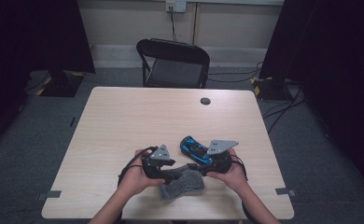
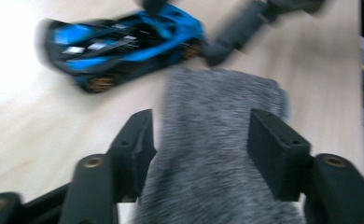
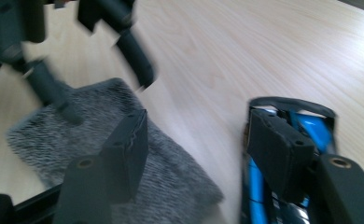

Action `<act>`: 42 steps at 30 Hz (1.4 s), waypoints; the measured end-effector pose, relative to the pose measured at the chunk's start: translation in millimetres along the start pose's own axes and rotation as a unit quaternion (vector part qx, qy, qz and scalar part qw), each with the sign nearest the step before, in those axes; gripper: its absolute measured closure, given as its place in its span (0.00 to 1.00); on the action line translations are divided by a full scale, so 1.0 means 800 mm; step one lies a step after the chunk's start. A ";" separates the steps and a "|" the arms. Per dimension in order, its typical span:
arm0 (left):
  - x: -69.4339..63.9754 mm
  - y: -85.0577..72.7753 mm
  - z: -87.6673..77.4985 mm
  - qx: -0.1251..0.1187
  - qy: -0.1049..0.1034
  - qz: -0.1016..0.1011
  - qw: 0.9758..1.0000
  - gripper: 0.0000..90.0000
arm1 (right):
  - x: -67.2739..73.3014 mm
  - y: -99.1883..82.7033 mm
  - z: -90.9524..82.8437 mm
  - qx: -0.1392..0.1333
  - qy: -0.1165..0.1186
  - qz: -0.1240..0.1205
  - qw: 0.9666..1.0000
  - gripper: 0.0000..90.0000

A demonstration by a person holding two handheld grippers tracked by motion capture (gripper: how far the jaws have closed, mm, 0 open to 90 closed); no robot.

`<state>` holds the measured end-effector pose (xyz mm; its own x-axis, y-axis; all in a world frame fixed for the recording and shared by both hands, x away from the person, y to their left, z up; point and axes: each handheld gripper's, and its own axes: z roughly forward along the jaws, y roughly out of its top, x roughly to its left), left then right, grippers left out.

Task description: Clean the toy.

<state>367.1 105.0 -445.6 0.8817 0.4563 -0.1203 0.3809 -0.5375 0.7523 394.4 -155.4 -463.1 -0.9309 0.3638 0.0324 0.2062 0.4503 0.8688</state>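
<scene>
At the bottom centre of the high view, the person's two hands bring both grippers together over a grey cloth [image 1: 182, 183] that lies crumpled near the table's [image 1: 124, 116] front edge. The left gripper [image 1: 173, 173] sits at the cloth's left end. In the left gripper view its jaws stand apart on either side of the cloth [image 2: 217, 154], which runs up the middle of that frame from the bottom. The left jaw is close against the fabric and there is a gap at the right one, so the pads straddle the cloth rather than pinch it. That fits a cloth just let go or about to be retaken, though which of the two I cannot tell.

The right gripper [image 1: 204, 169] meets the cloth's right end, its jaws also spread. In the right gripper view, one jaw hangs over the cloth [image 3: 119, 158] at lower left and the other over a blue toy car [image 3: 287, 154] at lower right, pinching neither.

Just beyond the cloth, slightly right of centre in the high view, the car [image 1: 194, 149] rests on the table, its near end close beside the cloth. It seems placed there for wiping or covering.

Farther off, a dark chair [image 1: 173, 63] stands behind the table.
</scene>
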 end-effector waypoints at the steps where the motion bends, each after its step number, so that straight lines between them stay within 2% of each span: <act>1: 0.000 0.000 0.000 0.000 0.000 0.000 1.000 0.43 | 0.000 0.000 0.000 0.000 0.000 0.000 1.000 0.43; 2: 0.005 -0.002 -0.004 -0.005 0.007 -0.007 1.000 0.42 | 0.005 0.002 0.004 0.002 0.013 0.004 1.000 0.44; 3: 0.009 -0.004 -0.008 -0.009 0.015 -0.014 1.000 0.42 | 0.005 0.002 0.004 0.002 0.013 0.004 1.000 0.44; 4: 0.017 -0.007 -0.014 -0.012 0.028 -0.022 0.999 0.41 | 0.008 0.002 0.006 0.003 0.023 0.005 1.000 0.45; 5: 0.019 -0.009 -0.016 -0.013 0.032 -0.025 0.999 0.40 | 0.014 0.003 0.011 0.003 0.038 0.002 0.999 0.46; 7: 0.024 -0.011 -0.019 -0.016 0.039 -0.031 0.999 0.40 | 0.018 0.004 0.014 0.007 0.047 -0.002 0.999 0.47; 14: 0.031 -0.014 -0.022 -0.022 0.050 -0.037 0.998 0.41 | 0.031 -0.004 0.034 0.030 0.079 -0.015 0.996 0.47; 19: 0.032 -0.015 -0.021 -0.014 0.051 -0.034 0.998 0.42 | 0.040 -0.010 0.046 0.058 0.106 -0.037 0.992 0.47; 22: 0.031 -0.016 -0.019 -0.012 0.050 -0.034 0.998 0.42 | 0.043 -0.016 0.053 0.080 0.107 -0.051 0.990 0.47; 29: 0.033 -0.015 -0.021 -0.013 0.051 -0.035 0.998 0.43 | 0.042 -0.018 0.061 0.090 0.105 -0.047 0.989 0.51; 34: 0.036 -0.015 -0.025 -0.017 0.057 -0.037 0.998 0.43 | 0.044 -0.017 0.063 0.098 0.094 -0.052 0.989 0.62; 38: 0.036 -0.013 -0.028 -0.023 0.060 -0.037 0.997 0.43 | 0.042 -0.019 0.062 0.093 0.087 -0.031 0.991 0.76; 42: 0.038 -0.013 -0.032 -0.026 0.064 -0.035 0.997 0.43 | 0.046 -0.015 0.063 0.105 0.076 -0.028 0.991 0.83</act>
<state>382.7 142.1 -440.3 0.8092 0.5802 -0.0922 0.4221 -0.4650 0.7782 372.8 -106.6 -497.0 -0.9742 0.2129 0.0747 0.1956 0.6321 0.7498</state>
